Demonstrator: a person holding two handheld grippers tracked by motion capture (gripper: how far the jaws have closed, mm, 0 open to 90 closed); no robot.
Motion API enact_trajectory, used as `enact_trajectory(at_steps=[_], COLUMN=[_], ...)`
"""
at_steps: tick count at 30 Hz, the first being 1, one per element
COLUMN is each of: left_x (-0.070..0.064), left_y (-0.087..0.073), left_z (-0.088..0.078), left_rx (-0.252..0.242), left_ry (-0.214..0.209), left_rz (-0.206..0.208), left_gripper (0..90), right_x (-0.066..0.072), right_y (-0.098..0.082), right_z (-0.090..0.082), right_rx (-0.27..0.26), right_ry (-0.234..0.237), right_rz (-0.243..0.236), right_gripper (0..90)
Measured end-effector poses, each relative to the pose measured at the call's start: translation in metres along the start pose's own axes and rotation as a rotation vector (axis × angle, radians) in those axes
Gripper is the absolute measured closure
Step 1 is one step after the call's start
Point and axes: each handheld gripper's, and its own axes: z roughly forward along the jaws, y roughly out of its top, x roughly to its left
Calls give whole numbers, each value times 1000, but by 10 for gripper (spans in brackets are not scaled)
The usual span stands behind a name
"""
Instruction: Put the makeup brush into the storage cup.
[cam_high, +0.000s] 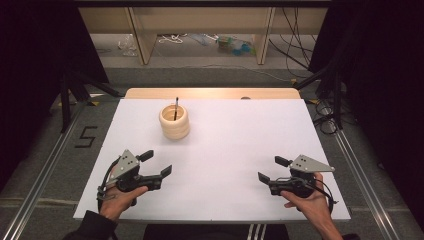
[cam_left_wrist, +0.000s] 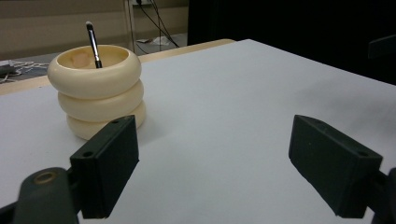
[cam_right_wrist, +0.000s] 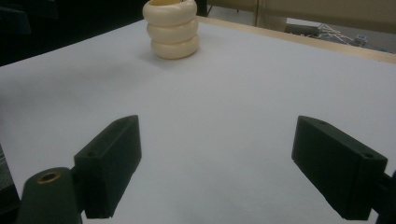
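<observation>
We see a "5" (cam_high: 87, 136) on the floor, one cream holder (cam_high: 174, 121) with one brush (cam_high: 176, 107); both tongs, left (cam_high: 156, 163) and right (cam_high: 273, 169), gape empty.

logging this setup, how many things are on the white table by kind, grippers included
Cream ribbed three-ring holder: 1
Thin black brush with a white tip, standing in the holder: 1
Black two-finger grippers, left and right, both open and holding nothing: 2
Total: 4

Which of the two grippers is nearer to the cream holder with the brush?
The left gripper is nearer. The cream holder stands on the table's left half, up ahead of that gripper; the right gripper sits across the table.
</observation>
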Motion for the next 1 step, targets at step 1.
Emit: enact_trajectory(at_steps=[1], left_x=[0], left_y=[0], left_z=[0], left_rx=[0], left_ry=[0], left_rz=[0], left_gripper=[159], right_x=[0], right_y=[0], right_z=[-1], right_rx=[6], right_ry=[-6], right_rz=[-2], right_gripper=[165])
